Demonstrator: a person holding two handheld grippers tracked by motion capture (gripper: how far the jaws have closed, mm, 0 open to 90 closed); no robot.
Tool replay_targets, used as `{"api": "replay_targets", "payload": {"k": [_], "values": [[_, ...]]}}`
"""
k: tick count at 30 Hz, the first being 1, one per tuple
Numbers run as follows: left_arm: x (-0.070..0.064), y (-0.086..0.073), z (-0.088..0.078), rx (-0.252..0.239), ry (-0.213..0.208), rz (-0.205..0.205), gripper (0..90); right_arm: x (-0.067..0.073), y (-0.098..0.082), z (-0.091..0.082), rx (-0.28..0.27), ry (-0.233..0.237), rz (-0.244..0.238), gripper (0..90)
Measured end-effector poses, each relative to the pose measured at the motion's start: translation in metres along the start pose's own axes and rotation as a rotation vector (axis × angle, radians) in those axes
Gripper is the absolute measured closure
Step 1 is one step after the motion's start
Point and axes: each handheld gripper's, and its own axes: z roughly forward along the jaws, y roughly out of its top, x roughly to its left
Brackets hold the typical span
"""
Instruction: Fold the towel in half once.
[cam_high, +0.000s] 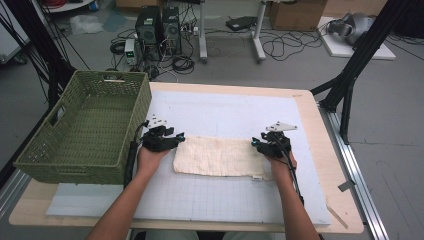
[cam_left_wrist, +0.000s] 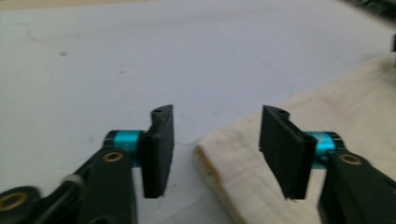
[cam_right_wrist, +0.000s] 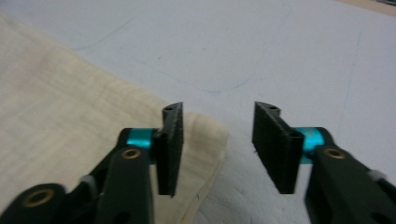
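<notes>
From the high view I can't read either set of jaws: the left gripper (cam_high: 176, 137) and the right gripper (cam_high: 256, 143) are small dark shapes at the two short ends of the folded cream cloth (cam_high: 218, 156), and the hands (cam_high: 150, 156) behind them cover the edges there. The cloth's near right corner shows a small tag or loose bit; I can't say what it is.

The left gripper view settles it on that side: jaws spread, nothing pinched, the cloth's corner (cam_left_wrist: 299, 140) lying under and between them, one jaw over the bare mat (cam_left_wrist: 140, 60). The layers of the fold show at that edge, blurred. The frame cuts the cloth off at the right.

The right gripper view is the same story: jaws standing apart, gripping nothing, one over the cloth's end (cam_right_wrist: 70, 116), the other over the mat. Faint blue lines on the mat are hard to trace.

The cloth lies flat on the pale mat, near the middle of the table (cam_high: 320, 130), slightly toward my near edge. Its long axis runs left to right, parallel to that near edge. The green wicker basket (cam_high: 85, 130) sits at the table's left edge, overhanging it, well clear of the cloth.
</notes>
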Motion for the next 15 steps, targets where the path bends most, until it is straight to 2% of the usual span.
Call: {"api": "replay_targets", "payload": {"k": [1,3,7,9,10,12,15], "values": [[-0.002,0.0,-0.003,-0.006,-0.024,0.007,38.3,-0.001,0.0,-0.004,-0.016,0.022,0.013,46.3],[-0.007,-0.001,-0.011,-0.041,-0.034,0.034,35.5,-0.002,0.0,-0.015,-0.031,0.034,-0.007,40.8],[-0.013,-0.002,-0.023,-0.08,-0.066,0.033,26.0,-0.003,-0.002,-0.038,-0.076,0.047,-0.032,31.4],[-0.015,-0.004,-0.027,-0.09,-0.081,0.028,20.5,-0.003,-0.005,-0.048,-0.081,0.067,-0.012,23.7],[-0.016,-0.005,-0.029,-0.091,-0.083,0.03,20.4,-0.002,-0.007,-0.052,-0.085,0.058,-0.014,19.3],[-0.018,-0.006,-0.032,-0.082,-0.072,0.036,18.9,0.001,-0.012,-0.059,-0.094,0.053,-0.015,17.0],[-0.022,-0.01,-0.038,-0.102,-0.07,0.047,18.5,0.004,-0.021,-0.065,-0.095,0.042,-0.054,13.7]]}}
